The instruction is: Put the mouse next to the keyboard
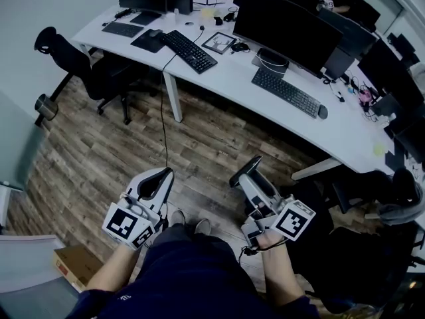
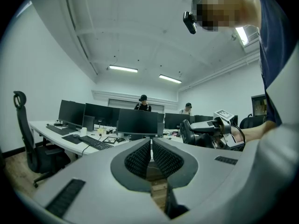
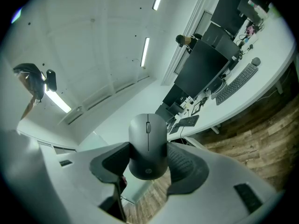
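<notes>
Over the floor (image 1: 199, 145), right gripper (image 3: 148, 158) clamps the mouse (image 3: 147, 139). Left gripper (image 2: 152, 155) has its jaws closed, empty. Keyboard (image 1: 287, 93) lies well apart.

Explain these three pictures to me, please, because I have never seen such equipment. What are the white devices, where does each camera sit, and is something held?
A person stands on a wooden plank floor and holds a white two-jaw tool in each hand. The head view comes from a camera on the person's head, looking steeply down. Each of the other two views comes from a camera riding on one gripper. The left gripper is shut and empty. The right gripper is shut on a dark grey computer mouse with a scroll wheel. Ahead stands a long white desk carrying a flat black keyboard, among others, and dark monitors.
</notes>
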A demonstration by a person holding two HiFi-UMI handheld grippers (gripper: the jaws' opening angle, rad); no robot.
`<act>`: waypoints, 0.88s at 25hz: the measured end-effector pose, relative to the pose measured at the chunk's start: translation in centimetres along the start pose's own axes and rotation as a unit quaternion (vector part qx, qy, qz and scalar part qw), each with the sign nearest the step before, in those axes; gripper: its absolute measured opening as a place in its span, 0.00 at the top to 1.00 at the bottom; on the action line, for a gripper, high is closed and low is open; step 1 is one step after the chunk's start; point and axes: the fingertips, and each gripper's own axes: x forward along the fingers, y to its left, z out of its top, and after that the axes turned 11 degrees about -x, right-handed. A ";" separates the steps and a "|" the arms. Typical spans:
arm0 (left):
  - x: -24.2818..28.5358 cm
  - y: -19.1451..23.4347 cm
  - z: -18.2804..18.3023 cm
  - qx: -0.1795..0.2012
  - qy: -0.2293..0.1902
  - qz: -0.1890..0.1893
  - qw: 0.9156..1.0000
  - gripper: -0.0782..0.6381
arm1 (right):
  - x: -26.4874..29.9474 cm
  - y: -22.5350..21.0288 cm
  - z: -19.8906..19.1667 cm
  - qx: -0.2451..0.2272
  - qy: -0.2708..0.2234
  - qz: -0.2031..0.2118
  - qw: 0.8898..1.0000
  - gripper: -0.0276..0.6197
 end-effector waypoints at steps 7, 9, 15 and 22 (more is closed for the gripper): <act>0.8 0.4 0.0 -0.004 -0.002 0.001 1.000 0.84 | 0.3 -0.6 0.4 -0.003 0.002 -0.001 1.000 0.57; 1.1 0.7 0.0 -0.005 -0.002 0.000 1.000 0.84 | 0.5 -0.9 0.5 -0.001 0.002 -0.005 1.000 0.57; 2.9 1.3 0.4 -0.006 -0.006 -0.005 1.000 0.84 | 1.1 -2.1 1.5 0.000 -0.001 -0.010 1.000 0.57; 4.7 2.9 0.6 -0.009 -0.005 -0.008 1.000 0.84 | 2.8 -3.6 2.0 0.002 0.000 -0.015 1.000 0.57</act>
